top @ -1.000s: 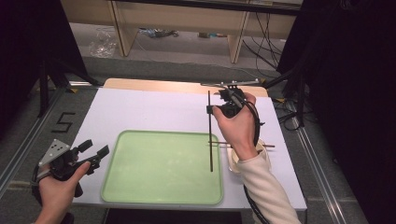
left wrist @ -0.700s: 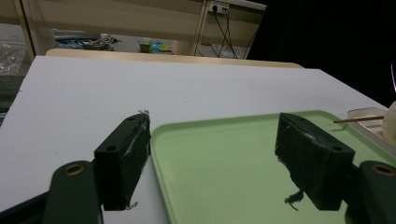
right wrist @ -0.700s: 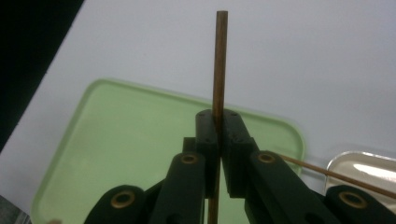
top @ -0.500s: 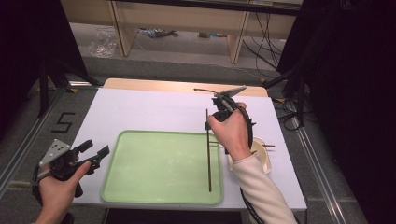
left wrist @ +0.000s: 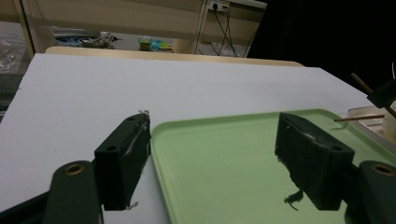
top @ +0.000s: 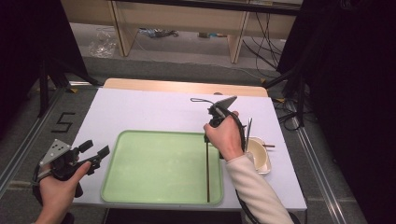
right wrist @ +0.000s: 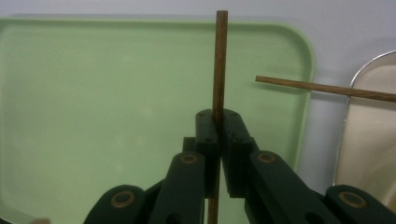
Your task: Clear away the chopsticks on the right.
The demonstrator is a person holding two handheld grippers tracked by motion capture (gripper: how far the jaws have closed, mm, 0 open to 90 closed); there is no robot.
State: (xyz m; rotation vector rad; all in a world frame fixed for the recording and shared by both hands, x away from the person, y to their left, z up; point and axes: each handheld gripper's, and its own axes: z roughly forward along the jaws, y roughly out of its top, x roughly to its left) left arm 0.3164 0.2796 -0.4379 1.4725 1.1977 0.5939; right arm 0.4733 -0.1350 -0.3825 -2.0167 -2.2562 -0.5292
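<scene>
Chopstick (top: 207, 172) was clamped between the fingers of the right gripper (right wrist: 218, 122), pointing down the tray's (top: 140, 196) right side, its far end over the near rim in the high view. Whether it touched the tray floor I could not tell.

The grip sat near one end, so the long free length could swing or slip if the hand tilted. Let go from any height, the stick might bounce and roll across the smooth green floor, or tip over the low rim onto the desk (top: 140, 107). Its tip lay very close to that near rim, so a small pull toward the person would likely carry it off the tray.

The tray held nothing else. A pale bowl (top: 259, 157) sat on a small dish just right of the tray, with a second chopstick (right wrist: 327, 88) lying across it.

The left gripper (left wrist: 212, 156) hung at the tray's left edge, fingers wide and empty.
</scene>
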